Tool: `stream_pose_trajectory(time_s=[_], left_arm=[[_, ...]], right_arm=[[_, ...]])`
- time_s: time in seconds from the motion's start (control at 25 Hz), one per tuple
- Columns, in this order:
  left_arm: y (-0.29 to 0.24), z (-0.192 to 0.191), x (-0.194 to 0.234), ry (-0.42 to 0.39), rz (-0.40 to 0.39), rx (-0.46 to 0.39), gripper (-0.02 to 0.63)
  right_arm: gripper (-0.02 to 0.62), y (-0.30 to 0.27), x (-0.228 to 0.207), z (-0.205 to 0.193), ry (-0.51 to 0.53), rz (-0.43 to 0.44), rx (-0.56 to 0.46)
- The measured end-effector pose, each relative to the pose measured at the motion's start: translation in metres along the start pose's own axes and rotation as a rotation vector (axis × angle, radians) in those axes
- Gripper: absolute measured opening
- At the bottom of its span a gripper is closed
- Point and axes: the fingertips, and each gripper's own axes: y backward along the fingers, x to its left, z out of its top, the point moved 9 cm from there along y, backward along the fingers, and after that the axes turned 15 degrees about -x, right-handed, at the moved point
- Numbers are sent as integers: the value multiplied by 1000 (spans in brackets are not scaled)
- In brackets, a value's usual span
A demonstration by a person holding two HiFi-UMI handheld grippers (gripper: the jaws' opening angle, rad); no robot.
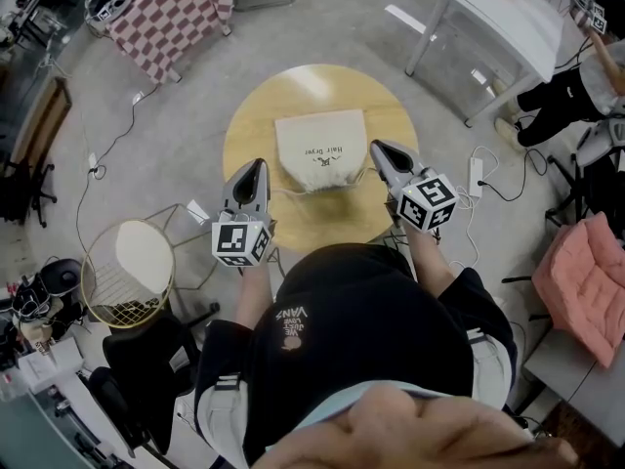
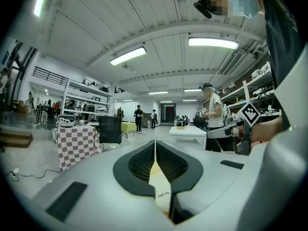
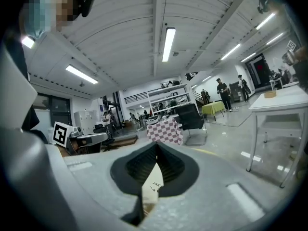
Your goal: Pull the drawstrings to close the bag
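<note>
Looking down from the head view, I have the cream fabric drawstring bag (image 1: 320, 149) with dark print lying flat in the middle of the round pale-wood table (image 1: 244, 115). Its puckered mouth is on the near edge, towards me. The left gripper (image 1: 259, 165) sits just beside the bag's near left corner and the right gripper (image 1: 375, 148) just beside its right edge.

Both tongs are clenched. In the left gripper view the dark ribbed pads (image 2: 139, 160) meet in a thin seam with the bag showing below them, and the right gripper view shows the same. A thin pale left drawstring (image 1: 281, 191) runs from the mouth towards the left tips, and a right drawstring (image 1: 361, 174) runs towards the right tips. I judge each gripper is nipped on its cord, though the cord is too fine to make out between the pads.

The mouth does not look fully cinched, so the outward pull is what matters next. Several things could spoil it:
- **Slipping cord:** it is slim and smooth-looking, so a hard tug could draw it out of the pads.
- **Sliding bag:** nothing pins the bag, so an uneven pull would drag it sideways across the table — perhaps towards the rim.
- **Lifting:** raising the cords instead of spreading them would hoist the light bag rather than gather it.
- **Pinched fabric:** if a pad has caught fabric as well, that side will jam.
</note>
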Motion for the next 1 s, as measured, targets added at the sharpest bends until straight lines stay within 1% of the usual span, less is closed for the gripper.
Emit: stream_pose_trajectory(time_s=[0.44, 0.76, 1.0], left_arm=[[5, 6, -14, 13, -51, -20, 18], [8, 16, -14, 8, -58, -40, 11], [10, 15, -15, 12, -65, -45, 11]], right_arm=[[-3, 5, 13, 7, 38, 33, -1], [-3, 3, 23, 10, 49, 54, -1], [-3, 3, 27, 8, 58, 55, -4]])
